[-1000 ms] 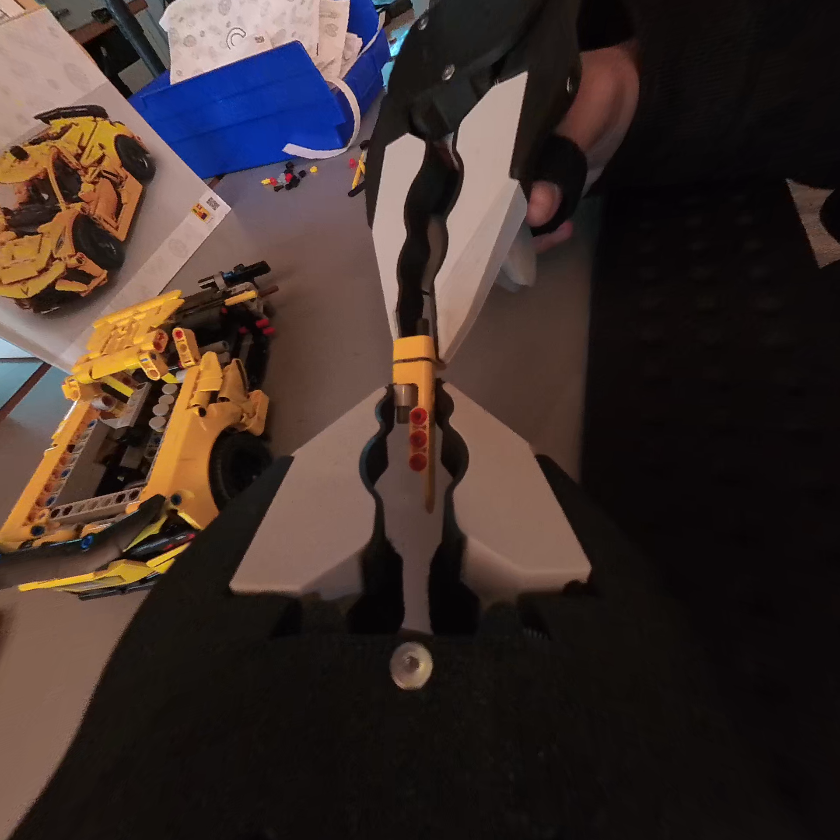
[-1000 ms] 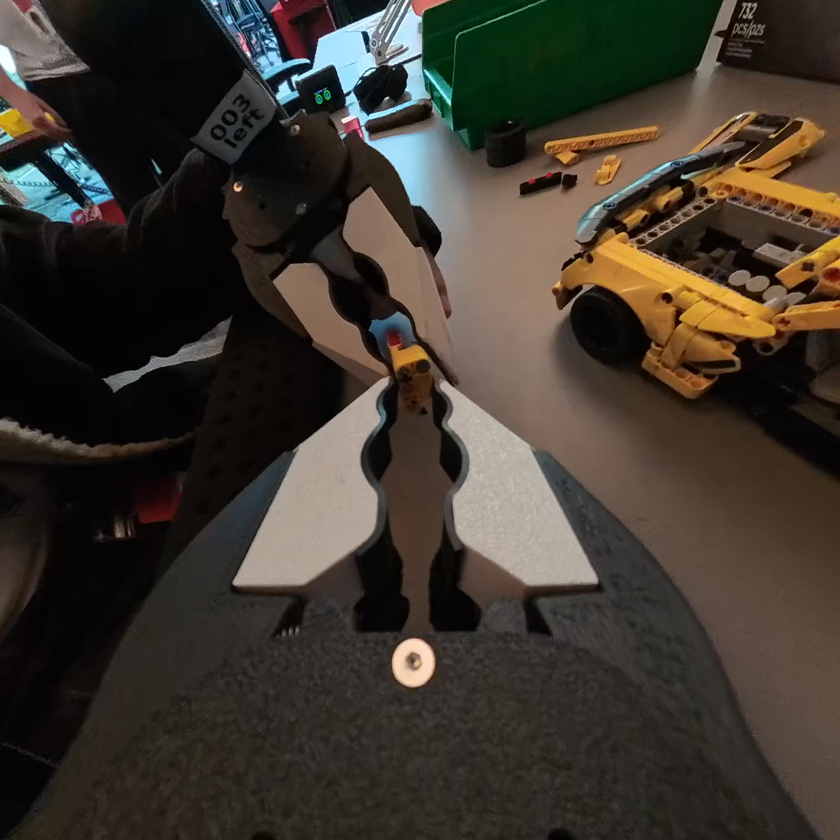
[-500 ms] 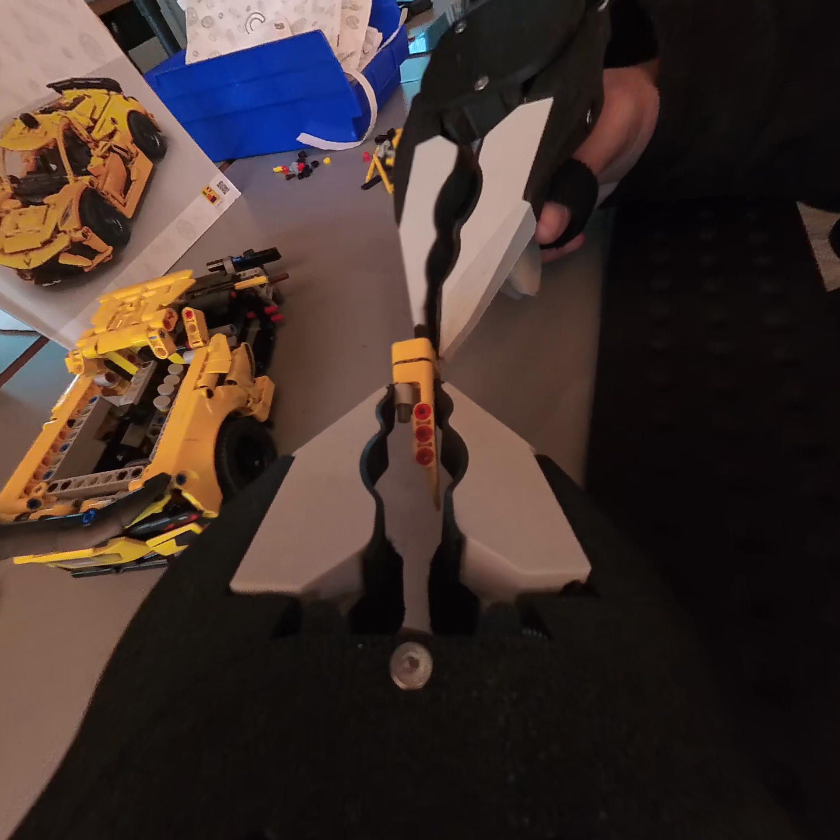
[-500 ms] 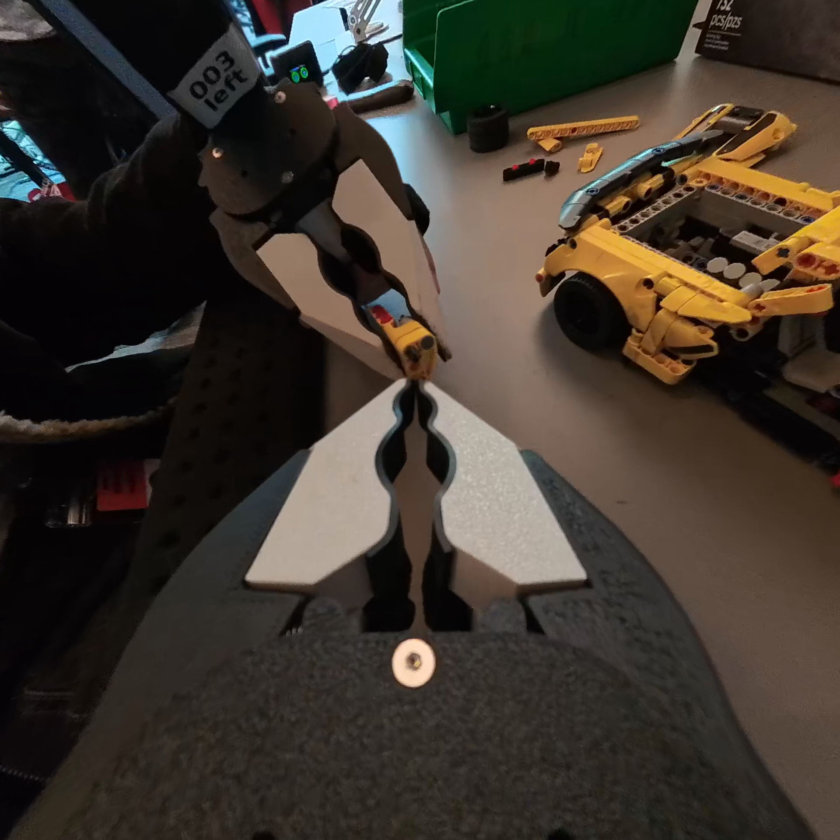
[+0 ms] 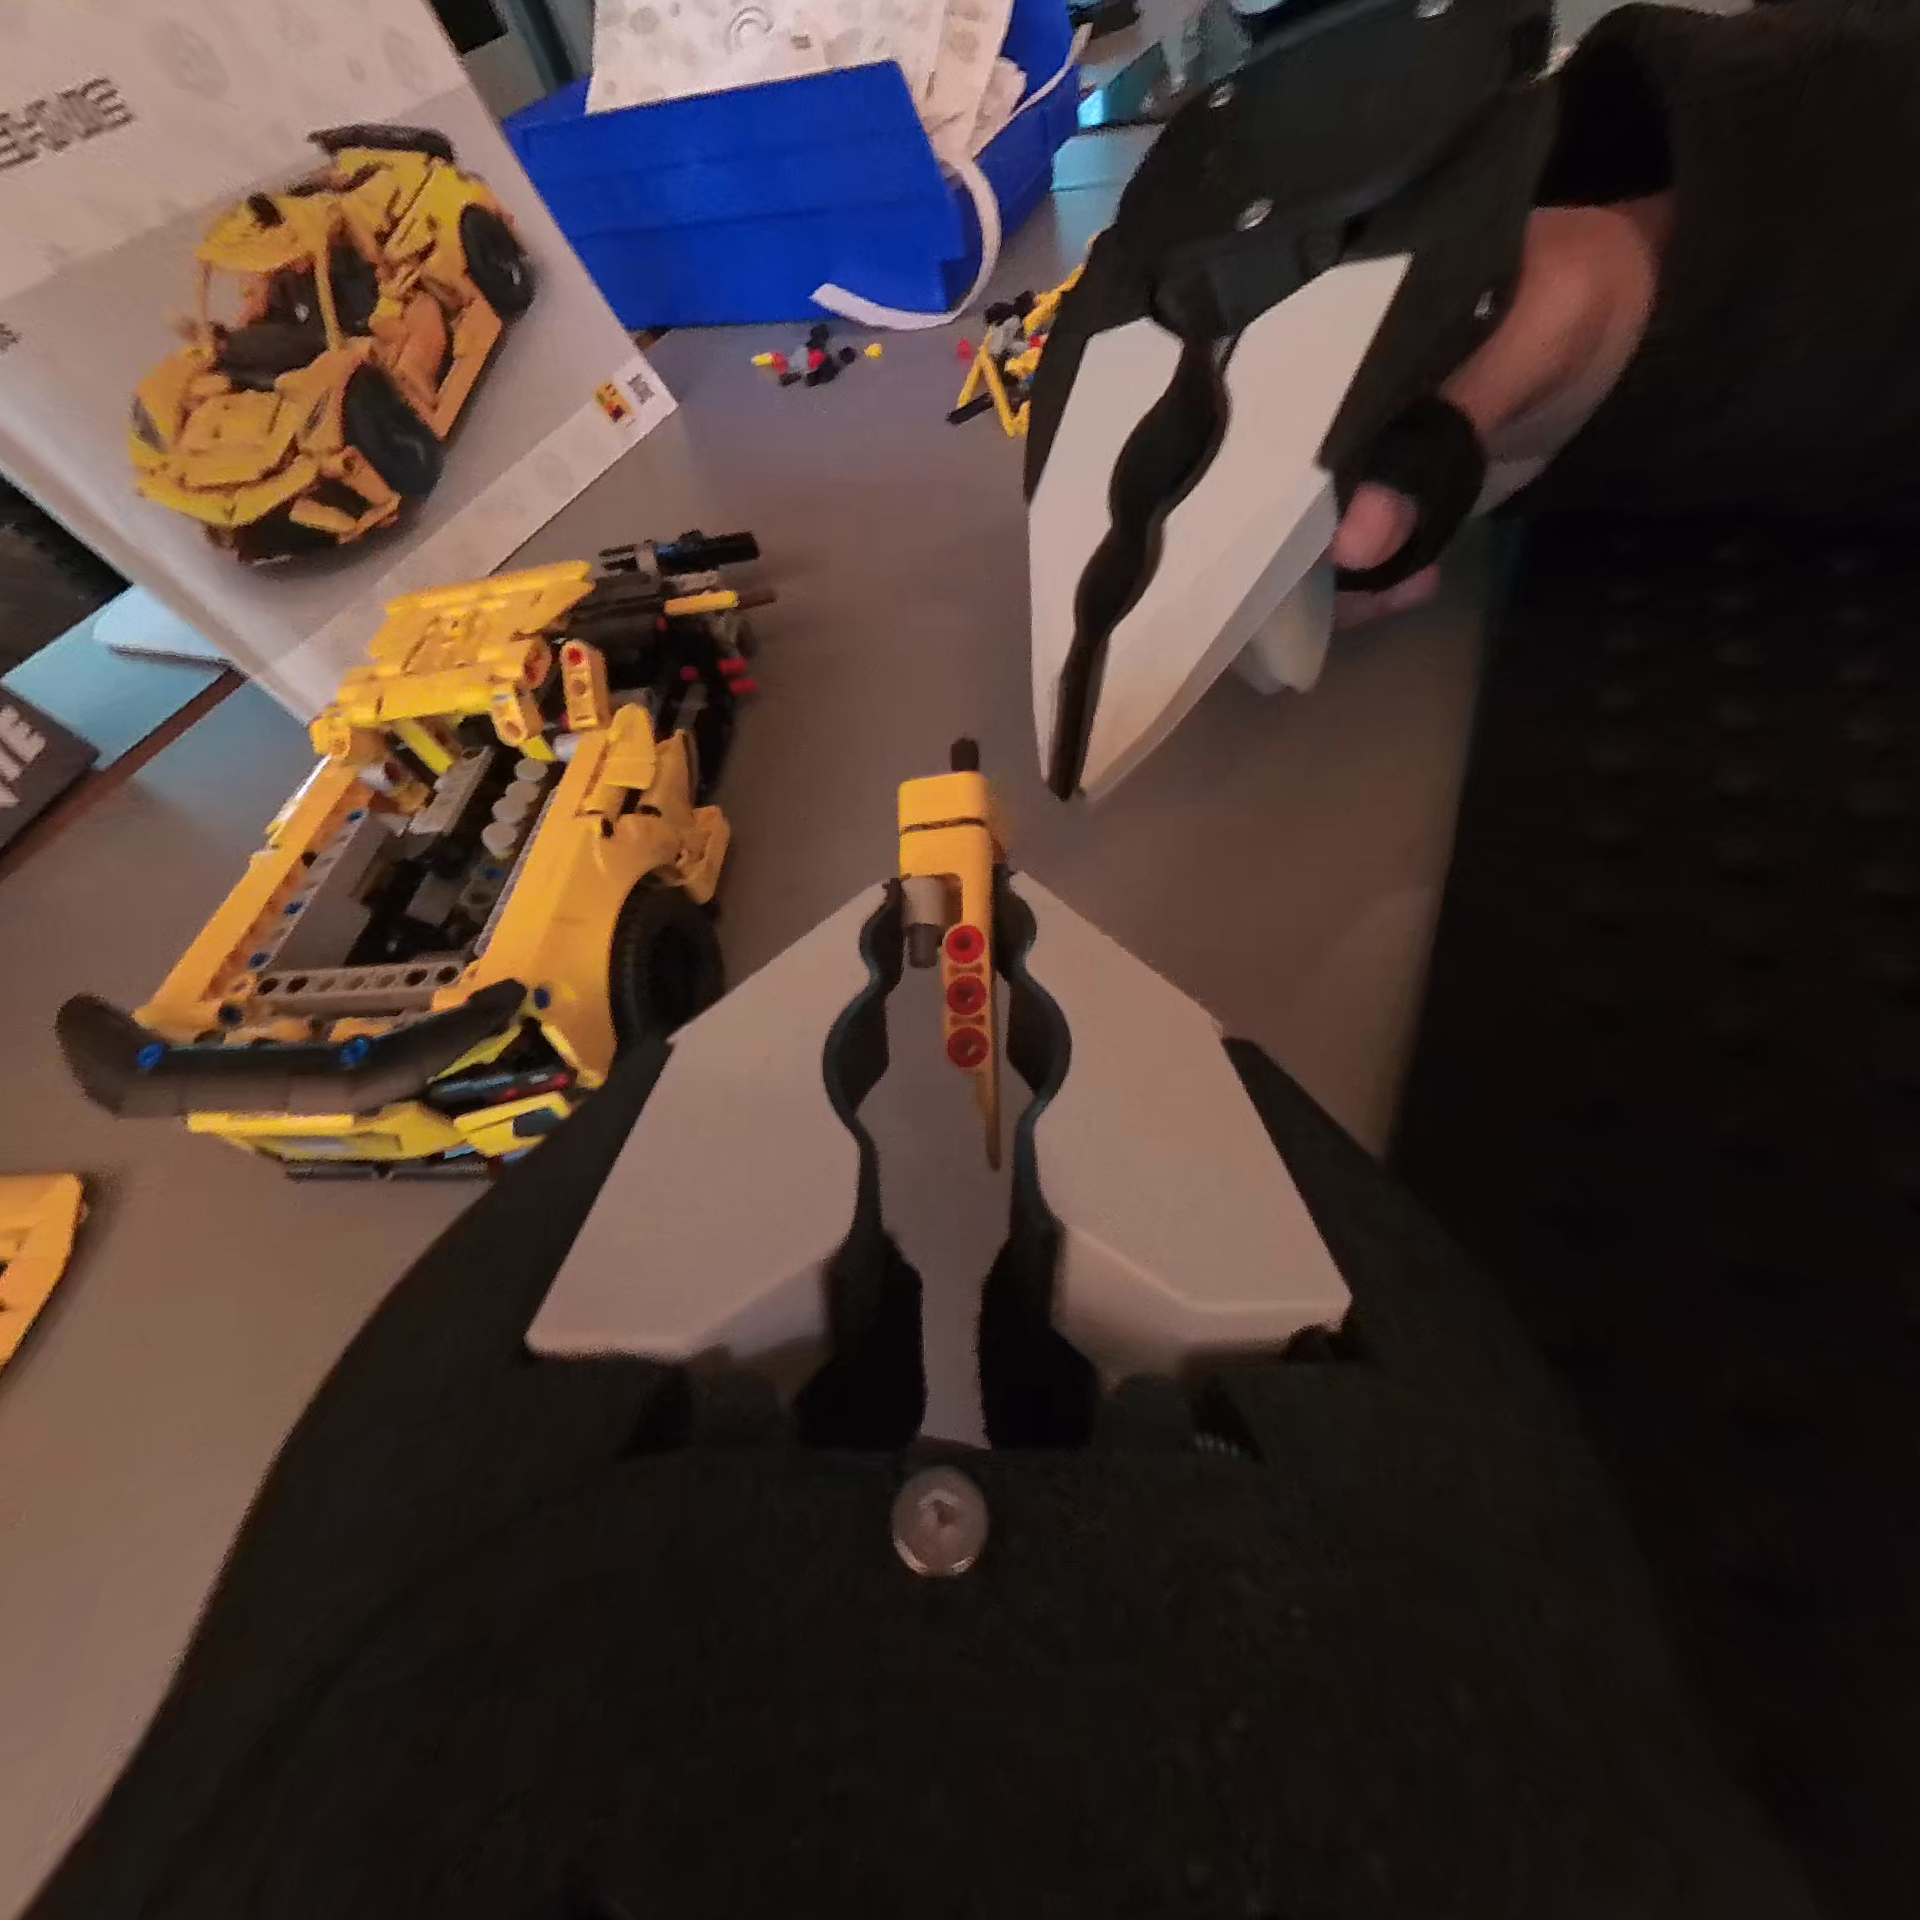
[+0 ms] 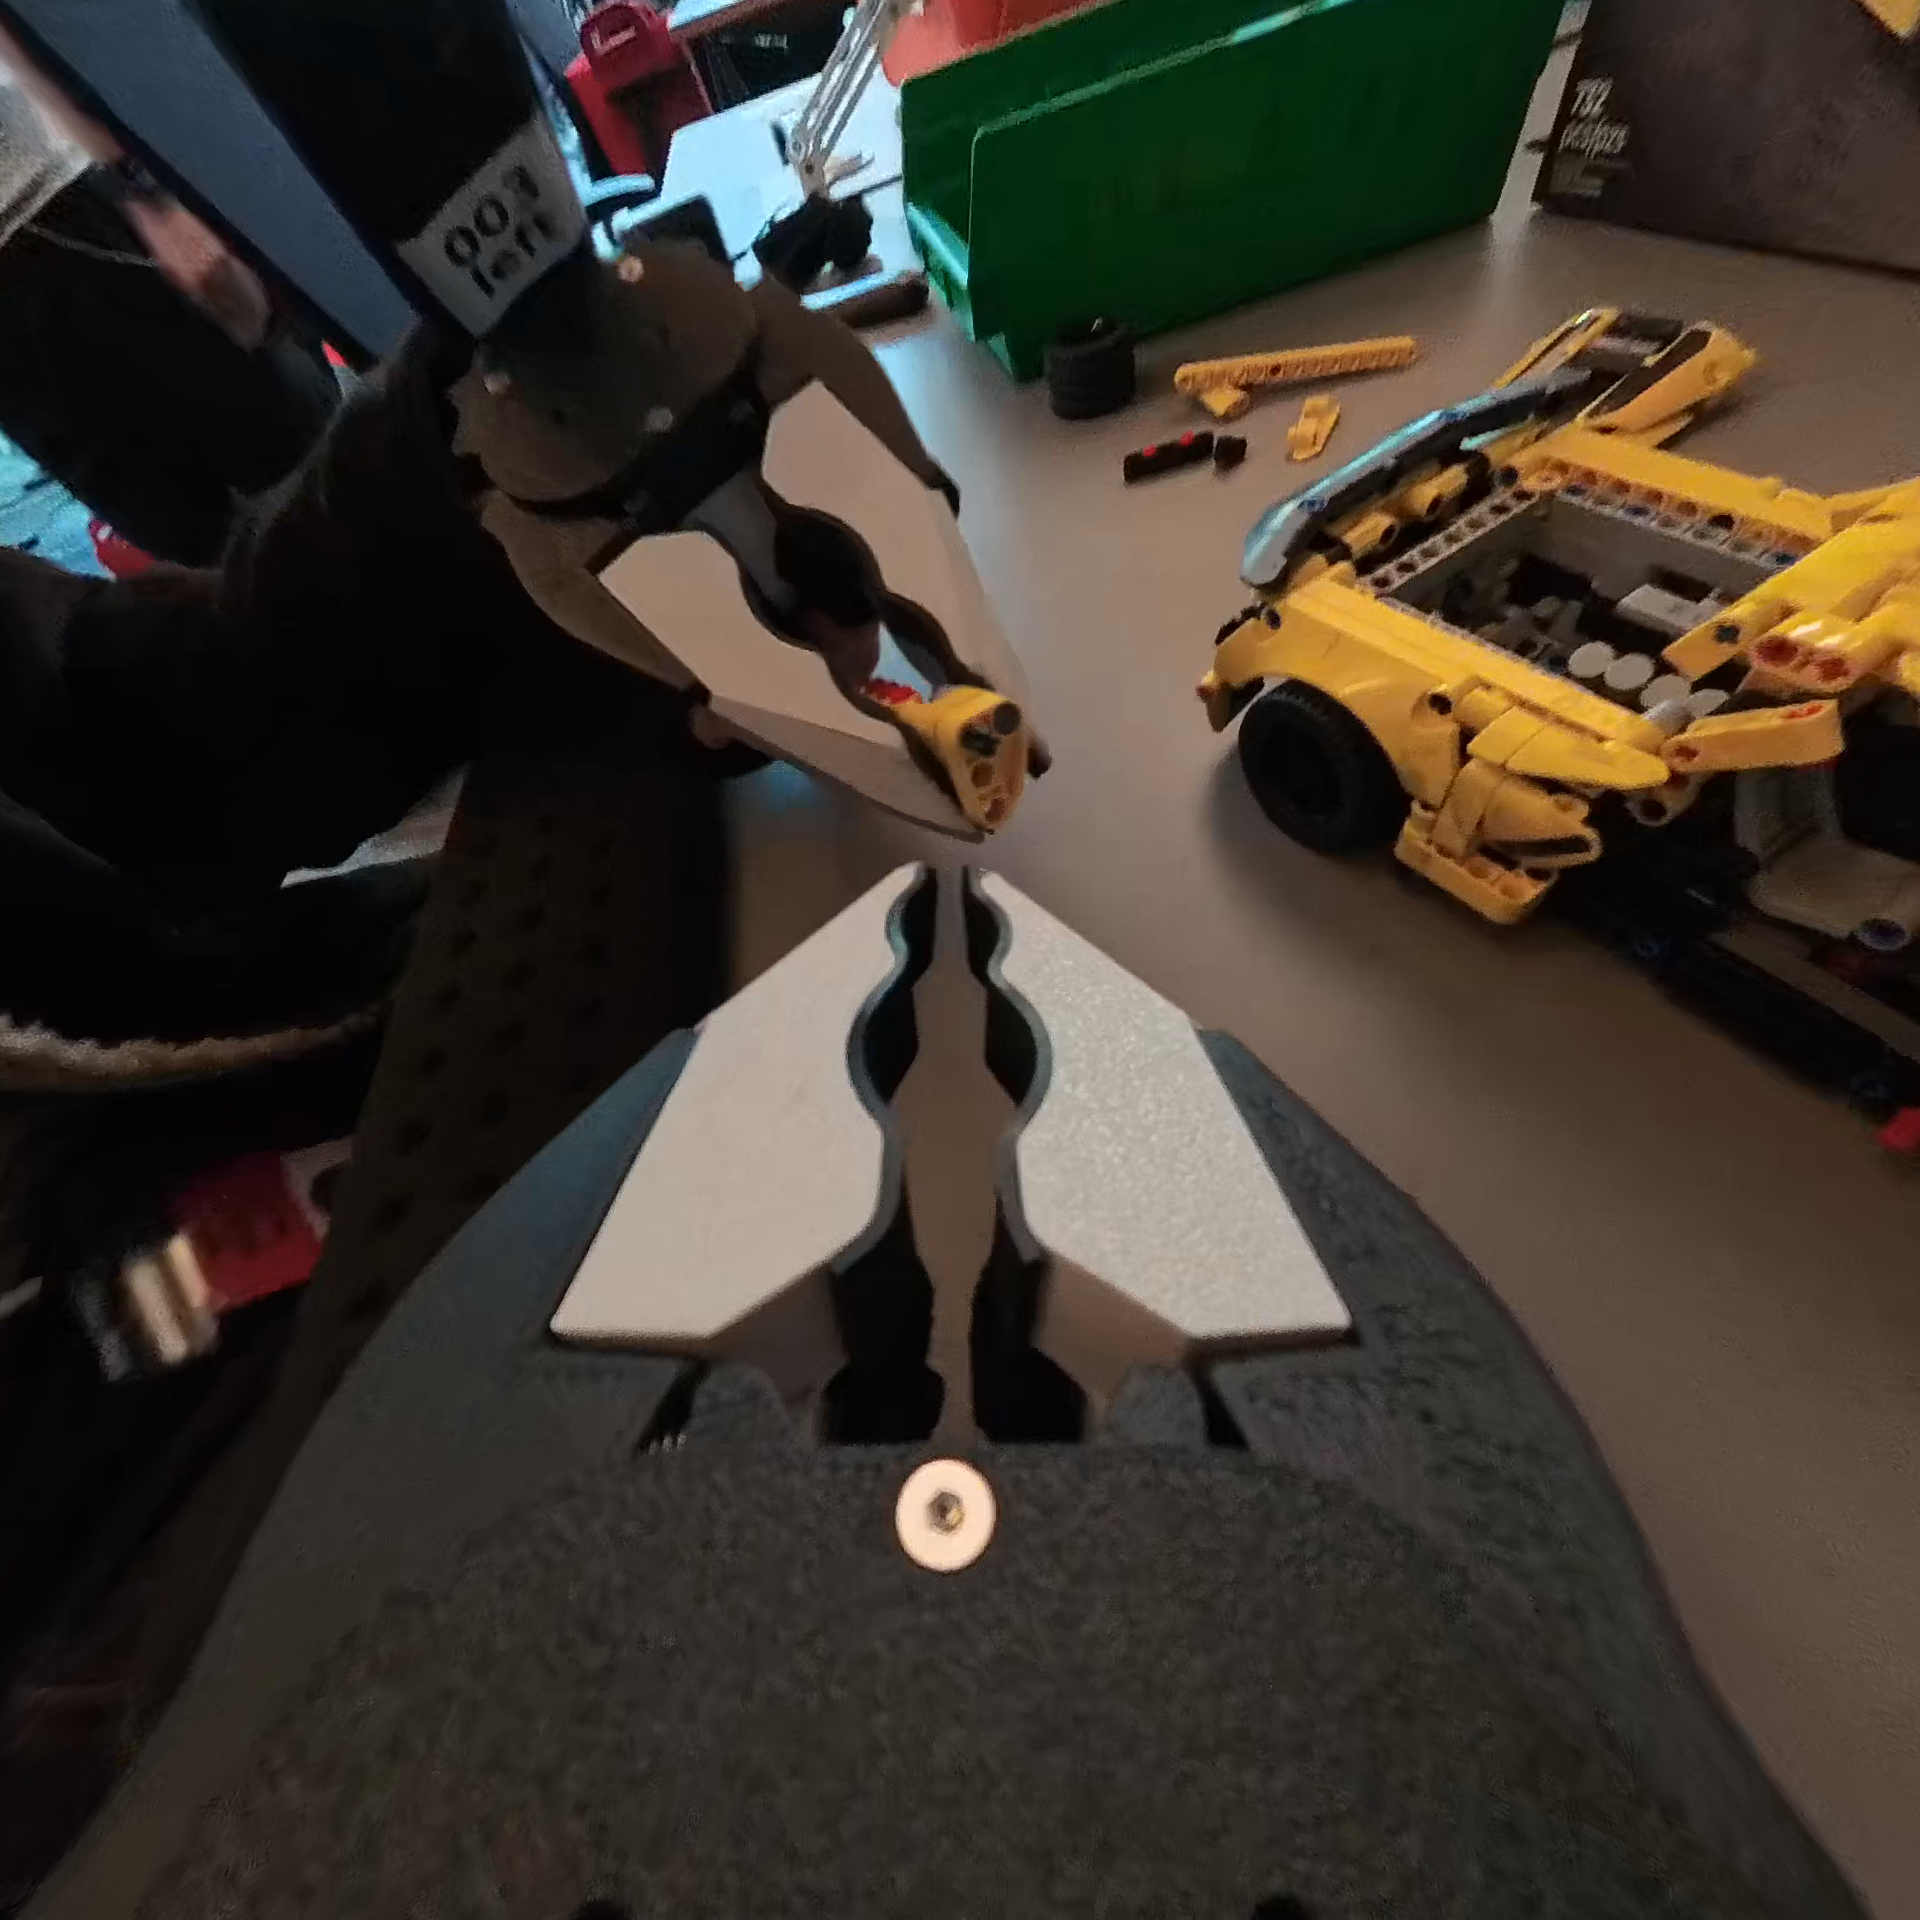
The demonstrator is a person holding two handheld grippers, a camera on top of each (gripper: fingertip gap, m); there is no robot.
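My left gripper [image 5: 948, 899] is shut on a small yellow brick piece [image 5: 948, 831] with three red pins and a black pin at its far tip, held above the grey table. It also shows in the right wrist view [image 6: 977, 743], in the left gripper's fingertips [image 6: 894, 774]. My right gripper [image 6: 951, 878] is shut and empty, its tips a short way from the piece without touching it. In the left wrist view the right gripper [image 5: 1070, 774] hangs just right of and beyond the piece. A half-built yellow brick car [image 5: 447, 862] stands to the left of the left gripper.
The car [image 6: 1507, 707] lies right of my right gripper. Behind it are a green bin [image 6: 1195, 156], a black wheel [image 6: 1086, 369], a yellow beam [image 6: 1299, 364] and a dark box [image 6: 1745, 125]. A booklet with a car picture [image 5: 260, 312], a blue bin [image 5: 758, 187] and loose small parts [image 5: 821, 358] lie at the far left. The tips of both grippers are at nearly the same place. The left tips stand about 30 centimeters off the black wheel [image 6: 1086, 369].
My right gripper has come off the end of the yellow piece, its jaws have closed, and the two grippers have drawn apart. The left gripper keeps hold of the piece.
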